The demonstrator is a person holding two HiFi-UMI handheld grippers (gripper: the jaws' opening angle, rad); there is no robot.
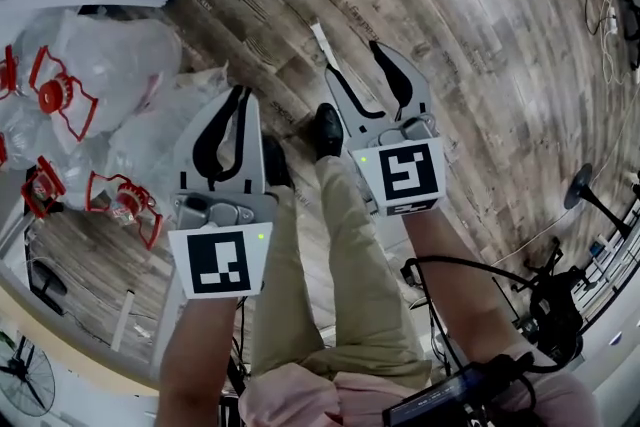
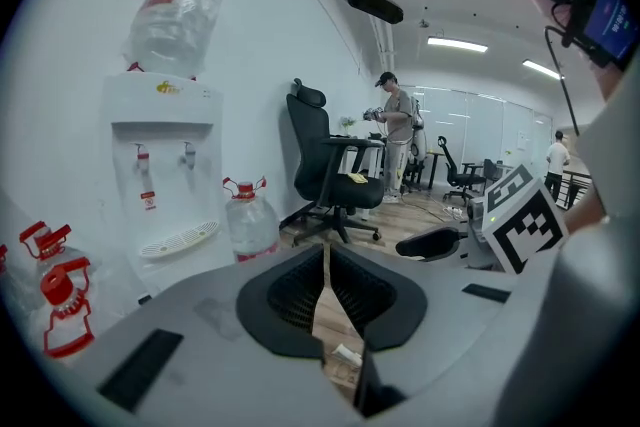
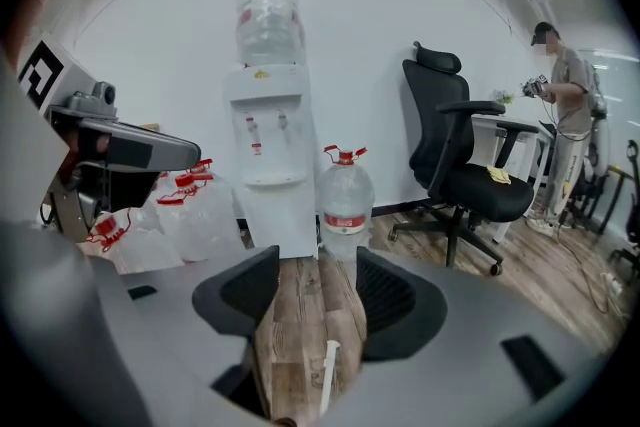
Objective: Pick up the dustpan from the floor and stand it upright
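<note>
Wood-plank floor (image 1: 480,65) runs up to a white wall where a water dispenser (image 3: 268,155) stands; all positions below are taken from that dispenser.

Dustpan: not found in any view. The floor in front of the dispenser shows only a thin white strip (image 1: 322,40), which is not a dustpan. The pick-up appears not to have begun.

Left gripper (image 1: 240,93): jaws pressed together at the tips, leaving only a narrow slit. Nothing is pinched and only floor shows through. It points towards the dispenser's side of the room.

Right gripper (image 1: 352,57): jaws spread and empty. Bare planks and the white strip show between them, with the dispenser straight beyond.

Both grippers are held out ahead of the body, angled at the floor and touching nothing. This reads as a carrying or searching posture, with the right one ready to take hold.

Surroundings: a sealed red-capped water jug (image 3: 345,200) stands just beside the dispenser. An office chair (image 3: 460,165) is farther out on the same side. Empty red-capped bottles (image 1: 60,95) are heaped on the dispenser's other side. Another person (image 3: 565,115) stands well beyond the chair.
</note>
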